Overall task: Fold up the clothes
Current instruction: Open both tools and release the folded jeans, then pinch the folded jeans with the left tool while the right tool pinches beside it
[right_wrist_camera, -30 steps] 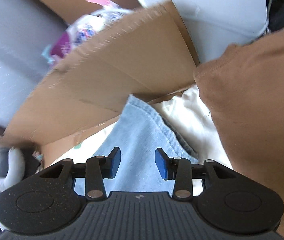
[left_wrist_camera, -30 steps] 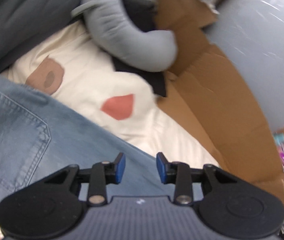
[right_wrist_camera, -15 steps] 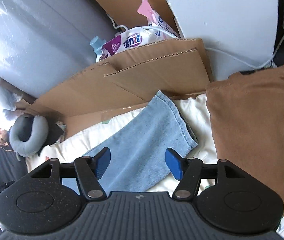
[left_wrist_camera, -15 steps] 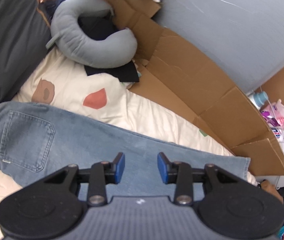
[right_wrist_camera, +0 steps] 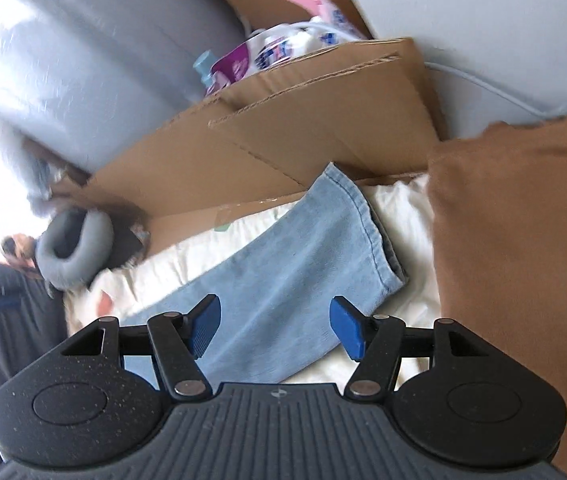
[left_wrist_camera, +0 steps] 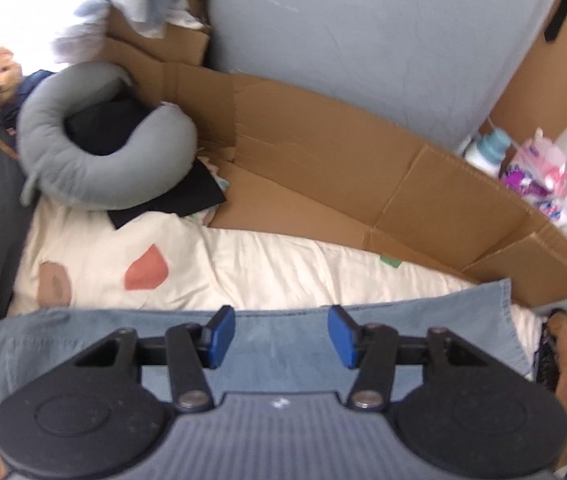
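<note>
- 2 claws, left (left_wrist_camera: 281,336) and right (right_wrist_camera: 273,327), both spread wide, grasping nothing.
- Jeans (right_wrist_camera: 283,264) lie flat beneath each.
- Brown garment (right_wrist_camera: 523,240) just right of the right claw.

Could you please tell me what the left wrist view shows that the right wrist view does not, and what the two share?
Only the left wrist view shows the left claw, open above the jeans, and the black cloth under the grey pillow. Only the right wrist view shows the right claw, open, the jeans' hemmed leg end, and a brown garment beside it. Both show the jeans lying flat on the cream bedding, the cardboard and the pillow.
</note>
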A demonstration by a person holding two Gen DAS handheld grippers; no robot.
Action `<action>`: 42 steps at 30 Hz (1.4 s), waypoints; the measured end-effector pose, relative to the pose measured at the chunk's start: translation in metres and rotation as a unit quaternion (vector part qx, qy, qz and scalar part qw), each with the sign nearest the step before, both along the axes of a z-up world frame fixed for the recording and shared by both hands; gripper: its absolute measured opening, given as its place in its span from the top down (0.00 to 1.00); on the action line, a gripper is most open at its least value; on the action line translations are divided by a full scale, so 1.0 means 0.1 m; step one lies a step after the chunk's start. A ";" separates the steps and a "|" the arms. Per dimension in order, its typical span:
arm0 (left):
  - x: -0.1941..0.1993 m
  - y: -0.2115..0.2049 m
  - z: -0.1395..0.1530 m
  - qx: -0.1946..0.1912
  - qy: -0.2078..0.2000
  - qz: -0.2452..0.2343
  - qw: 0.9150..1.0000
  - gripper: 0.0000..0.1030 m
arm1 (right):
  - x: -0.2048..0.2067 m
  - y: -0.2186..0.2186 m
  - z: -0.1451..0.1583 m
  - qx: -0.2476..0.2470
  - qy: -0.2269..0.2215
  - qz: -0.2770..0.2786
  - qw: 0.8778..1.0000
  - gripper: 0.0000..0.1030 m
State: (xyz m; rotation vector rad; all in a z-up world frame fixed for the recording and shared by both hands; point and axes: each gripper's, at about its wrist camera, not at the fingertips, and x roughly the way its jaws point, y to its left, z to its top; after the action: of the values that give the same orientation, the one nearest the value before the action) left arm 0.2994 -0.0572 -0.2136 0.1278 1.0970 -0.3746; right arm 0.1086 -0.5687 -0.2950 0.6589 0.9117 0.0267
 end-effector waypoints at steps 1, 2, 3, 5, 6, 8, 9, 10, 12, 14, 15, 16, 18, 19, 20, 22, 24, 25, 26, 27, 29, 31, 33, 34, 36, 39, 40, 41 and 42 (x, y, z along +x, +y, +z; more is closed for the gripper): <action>0.03 -0.04 -0.09 0.003 0.003 -0.012 1.000 0.51 | 0.05 0.05 -0.03 -0.010 -0.002 0.009 1.000 0.35; 0.07 -0.07 -0.19 0.006 0.007 -0.024 1.000 0.54 | 0.12 0.09 -0.07 -0.017 -0.002 0.017 1.000 0.35; 0.10 -0.08 -0.30 0.005 0.007 -0.034 0.999 0.55 | 0.19 0.14 -0.11 -0.022 -0.002 0.026 0.999 0.35; 0.17 -0.10 -0.52 0.004 0.009 -0.053 0.999 0.61 | 0.32 0.24 -0.18 -0.037 -0.005 0.047 0.998 0.35; 0.21 -0.11 -0.63 0.003 0.010 -0.061 0.998 0.62 | 0.39 0.29 -0.21 -0.046 -0.007 0.059 0.997 0.35; 0.28 -0.11 -0.84 -0.002 0.009 -0.065 0.998 0.64 | 0.56 0.40 -0.28 -0.061 -0.012 0.084 0.995 0.35; 0.31 -0.11 -0.93 -0.005 0.006 -0.070 0.998 0.64 | 0.65 0.46 -0.32 -0.069 -0.013 0.096 0.993 0.35; 0.34 -0.11 -1.00 -0.005 0.002 -0.077 0.997 0.64 | 0.74 0.52 -0.34 -0.077 -0.015 0.107 0.991 0.35; 0.39 -0.12 -1.15 -0.006 -0.005 -0.092 0.996 0.64 | 0.92 0.63 -0.39 -0.087 -0.024 0.127 0.988 0.35; 0.46 -0.12 -1.28 -0.015 -0.010 -0.113 0.993 0.64 | 1.11 0.77 -0.44 -0.099 -0.034 0.153 0.983 0.35; 0.49 -0.12 -1.33 -0.020 -0.013 -0.124 0.992 0.63 | 1.20 0.84 -0.47 -0.106 -0.039 0.166 0.980 0.36; 0.52 -0.13 -1.38 -0.016 -0.020 -0.136 0.990 0.63 | 1.29 0.91 -0.50 -0.113 -0.043 0.180 0.976 0.36; 0.56 -0.14 -1.49 -0.004 -0.034 -0.156 0.987 0.63 | 1.47 1.06 -0.57 -0.127 -0.050 0.204 0.969 0.36; 0.58 -0.14 -1.54 0.002 -0.040 -0.166 0.985 0.63 | 1.55 1.13 -0.61 -0.135 -0.053 0.212 0.966 0.36; 0.59 -0.13 -1.59 0.003 -0.040 -0.175 0.984 0.63 | 1.63 1.20 -0.64 -0.139 -0.057 0.221 0.964 0.36; 0.61 -0.11 -1.67 0.011 -0.040 -0.191 0.981 0.63 | 1.78 1.35 -0.69 -0.146 -0.065 0.239 0.958 0.36; 0.61 -0.07 -1.75 0.027 -0.040 -0.205 0.978 0.62 | 1.92 1.50 -0.75 -0.154 -0.072 0.260 0.950 0.36; 0.61 -0.05 -1.78 0.036 -0.040 -0.212 0.976 0.62 | 1.97 1.58 -0.77 -0.160 -0.075 0.274 0.945 0.36; 0.62 -0.03 -1.81 0.043 -0.043 -0.220 0.974 0.62 | 2.03 1.67 -0.79 -0.165 -0.078 0.288 0.940 0.36; 0.62 -0.01 -1.84 0.049 -0.048 -0.226 0.972 0.62 | 2.07 1.75 -0.81 -0.172 -0.081 0.302 0.934 0.36; 0.63 0.04 -1.90 0.057 -0.051 -0.238 0.968 0.62 | 2.14 1.91 -0.86 -0.186 -0.082 0.326 0.923 0.36; 0.65 0.07 -1.96 0.067 -0.051 -0.248 0.965 0.62 | 2.21 2.05 -0.93 -0.191 -0.080 0.340 0.917 0.36; 0.65 0.09 -2.02 0.077 -0.050 -0.261 0.961 0.62 | 2.27 2.17 -1.01 -0.195 -0.078 0.354 0.911 0.36; 0.65 0.09 -2.05 0.083 -0.048 -0.268 0.958 0.62 | 2.29 2.24 -1.04 -0.198 -0.079 0.361 0.908 0.36; 0.63 0.10 -2.10 0.100 -0.046 -0.282 0.953 0.62 | 2.34 2.35 -1.09 -0.207 -0.081 0.375 0.900 0.36; 0.62 0.10 -2.16 0.121 -0.035 -0.297 0.947 0.62 | 2.41 2.53 -1.17 -0.220 -0.084 0.396 0.888 0.36; 0.62 0.11 -2.17 0.124 -0.031 -0.302 0.945 0.62 | 2.43 2.59 -1.19 -0.224 -0.085 0.403 0.883 0.36; 0.62 0.11 -2.18 0.123 -0.028 -0.307 0.943 0.62 | 2.45 2.65 -1.22 -0.228 -0.086 0.410 0.879 0.36; 0.61 0.12 -2.19 0.125 -0.026 -0.314 0.941 0.62 | 2.47 2.69 -1.24 -0.231 -0.087 0.416 0.875 0.36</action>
State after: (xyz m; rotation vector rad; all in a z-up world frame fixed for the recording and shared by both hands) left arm 0.3601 -0.0457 -0.4327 0.7217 1.0301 -0.7946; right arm 0.3559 -0.2993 -0.4190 -0.2177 0.9233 0.6116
